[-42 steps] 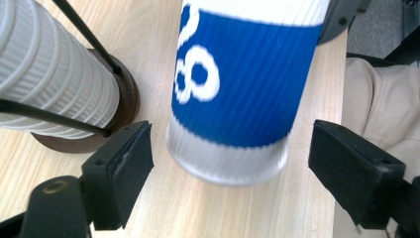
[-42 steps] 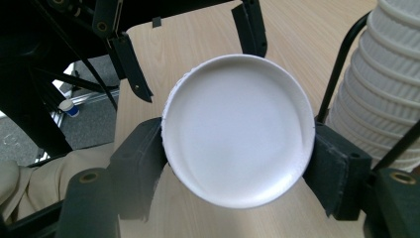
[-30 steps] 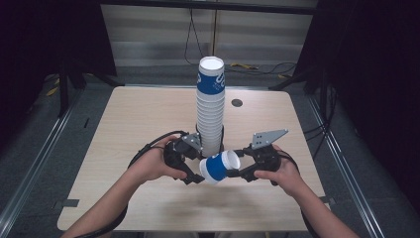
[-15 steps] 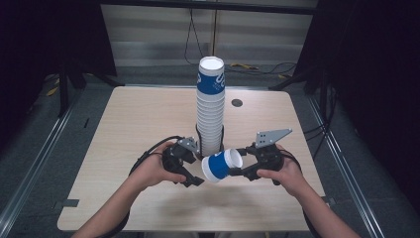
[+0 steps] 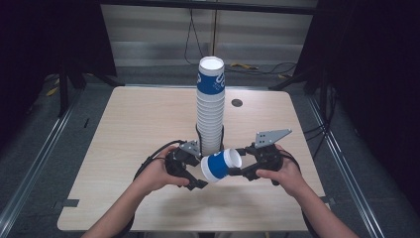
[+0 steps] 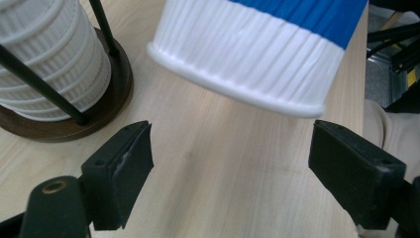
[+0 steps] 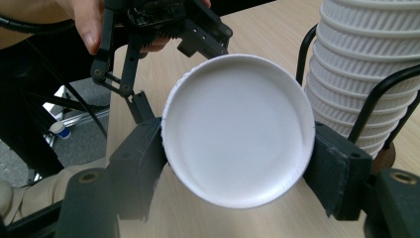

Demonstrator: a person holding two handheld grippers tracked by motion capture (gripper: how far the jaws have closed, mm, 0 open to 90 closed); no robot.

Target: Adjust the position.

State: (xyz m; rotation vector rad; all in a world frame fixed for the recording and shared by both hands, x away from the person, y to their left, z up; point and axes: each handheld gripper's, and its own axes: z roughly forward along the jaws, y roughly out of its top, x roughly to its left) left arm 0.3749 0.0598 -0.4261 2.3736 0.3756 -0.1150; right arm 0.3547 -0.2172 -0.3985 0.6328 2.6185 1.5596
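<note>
The cup (image 5: 221, 165) has moved a little right, away from the stack (image 5: 211, 106). The right claw (image 5: 241, 171) squeezes its bottom end. The left claw (image 5: 197, 171) is wide open, empty. Squeezing harder could crush it.

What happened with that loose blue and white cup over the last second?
The right tool keeps the paper cup clamped by its base, lying sideways. The left tool, close against the cup a second ago, has backed off slightly with jaws wide open around the rim end. The cup stack in its holder and the table stayed unchanged.
</note>
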